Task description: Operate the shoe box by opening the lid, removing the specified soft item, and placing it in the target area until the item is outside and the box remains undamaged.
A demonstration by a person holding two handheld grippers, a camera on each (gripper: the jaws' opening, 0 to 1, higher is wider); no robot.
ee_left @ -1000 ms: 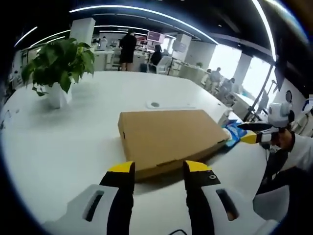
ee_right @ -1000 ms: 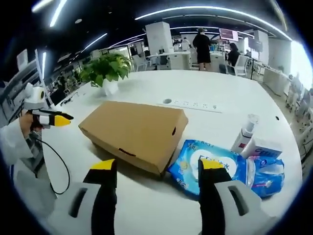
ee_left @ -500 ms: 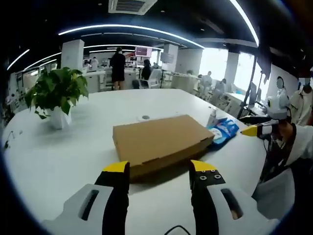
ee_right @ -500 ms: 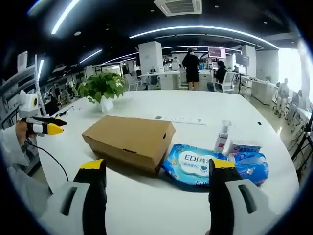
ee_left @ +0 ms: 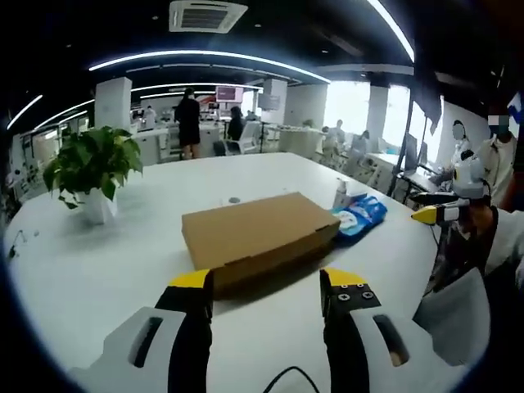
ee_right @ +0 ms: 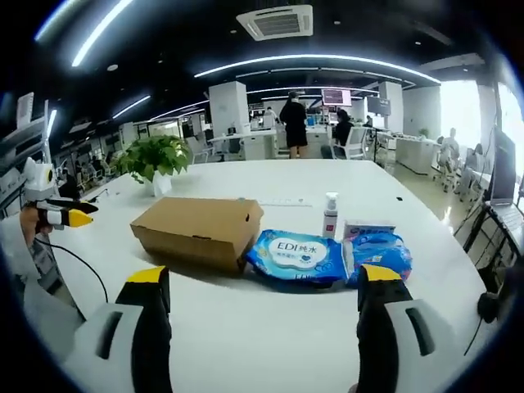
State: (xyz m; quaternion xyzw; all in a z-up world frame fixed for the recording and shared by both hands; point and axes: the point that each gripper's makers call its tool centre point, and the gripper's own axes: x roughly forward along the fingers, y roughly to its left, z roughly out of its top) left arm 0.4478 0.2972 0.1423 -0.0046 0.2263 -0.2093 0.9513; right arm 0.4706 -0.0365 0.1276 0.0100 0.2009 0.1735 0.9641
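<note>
Looking along our left gripper (ee_left: 266, 286), we see its yellow-tipped jaws standing wide apart and empty above the white table (ee_left: 98, 270). At about ten o'clock a potted plant (ee_left: 88, 168) sits well apart from the brown shoe box (ee_left: 258, 236), which lies at twelve o'clock just past the jaw tips, its lid shut flat. Just beside the box at two o'clock rests a blue wipes pack (ee_left: 359, 217), and at three o'clock our right gripper (ee_left: 432, 206) hangs clear of the table.

Along the right gripper's (ee_right: 262, 286) own view, its jaws are spread wide too, gripping nothing. Our left gripper (ee_right: 64, 212) shows at nine o'clock. The potted plant (ee_right: 155, 160) is at eleven, the shoe box (ee_right: 198, 232) at about eleven nearer us, the wipes pack (ee_right: 296, 255) touching its side at twelve, and a small spray bottle (ee_right: 330, 215) stands behind that, beside a second blue pack (ee_right: 378, 252) at one o'clock.
</note>
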